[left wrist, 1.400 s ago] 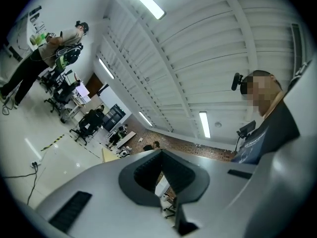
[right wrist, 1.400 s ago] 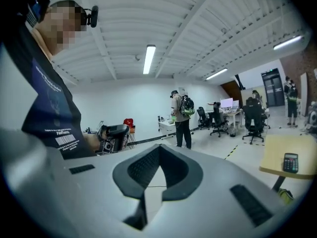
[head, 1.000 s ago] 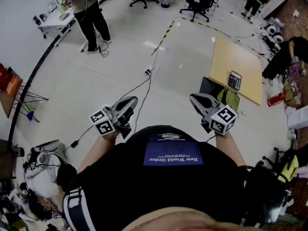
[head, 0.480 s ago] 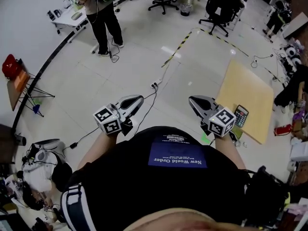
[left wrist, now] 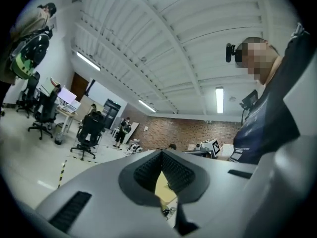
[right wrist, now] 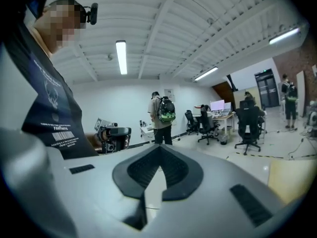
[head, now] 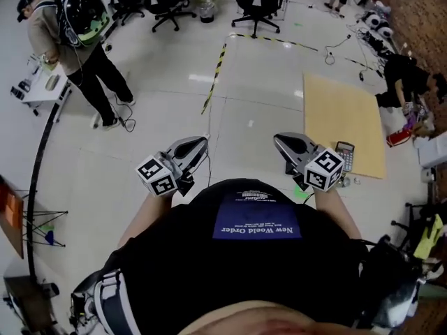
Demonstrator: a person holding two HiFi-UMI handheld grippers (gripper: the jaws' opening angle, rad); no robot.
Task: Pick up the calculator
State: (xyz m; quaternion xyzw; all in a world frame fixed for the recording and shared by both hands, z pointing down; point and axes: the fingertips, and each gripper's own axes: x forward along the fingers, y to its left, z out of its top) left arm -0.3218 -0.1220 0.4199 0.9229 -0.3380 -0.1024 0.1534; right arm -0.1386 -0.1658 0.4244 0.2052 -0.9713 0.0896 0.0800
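The left gripper [head: 201, 144] and the right gripper [head: 280, 141] are both pointing out over the floor, each with its jaws pressed together and nothing between them. The calculator [head: 344, 155] is lying by the near edge of the tan table [head: 342, 103], to the right of the right gripper and apart from it, and only the head view is showing it. The right gripper view is taking in a person with a backpack [right wrist: 162, 117] near office chairs [right wrist: 247, 123], while the left gripper view is catching a brick wall [left wrist: 198, 133].

Calculator [head: 344, 156] — dark, flat on tan board [head: 341, 107] corner.
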